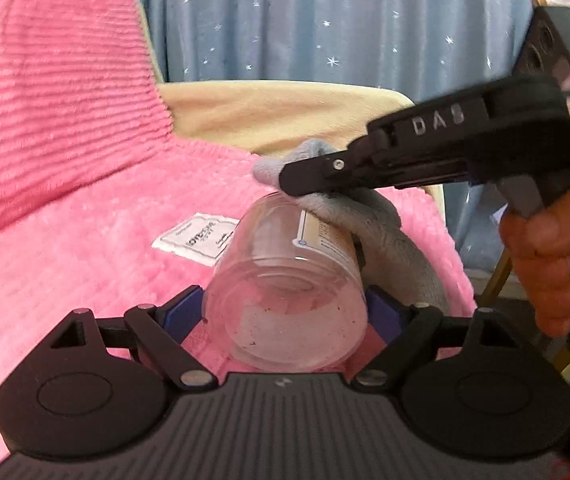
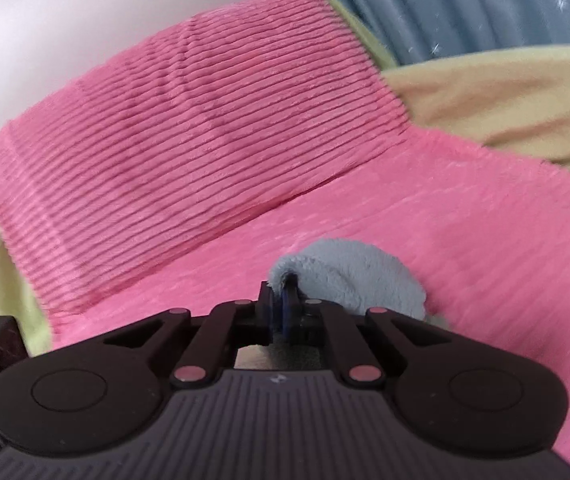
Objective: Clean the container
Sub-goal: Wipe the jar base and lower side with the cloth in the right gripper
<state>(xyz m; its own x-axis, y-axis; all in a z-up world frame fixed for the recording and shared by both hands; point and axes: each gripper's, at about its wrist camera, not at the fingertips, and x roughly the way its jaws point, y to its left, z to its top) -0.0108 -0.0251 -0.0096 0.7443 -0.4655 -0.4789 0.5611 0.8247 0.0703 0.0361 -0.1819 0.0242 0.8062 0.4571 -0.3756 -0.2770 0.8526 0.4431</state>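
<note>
A: In the left wrist view, the left gripper [image 1: 285, 316] is clamping a clear plastic container [image 1: 285, 280] at lower centre of the frame, its blue pads pressing the jar's sides. The jar is lying on its side, base toward the camera, mouth pointing up the frame.

B: And the right gripper [image 1: 297, 184]?

A: It is reaching in from the right edge, a hand [image 1: 545, 252] gripping its handle. Its jaws are pinched together on a grey cloth [image 1: 369, 216], which is draping over the container's upper right side and touching its label.

B: The right wrist view?

A: There the right gripper [image 2: 285, 300] is showing closed fingers at lower centre, the cloth [image 2: 357, 276] bunching just past them. A pink blanket [image 2: 465, 240] is filling the background.
</note>
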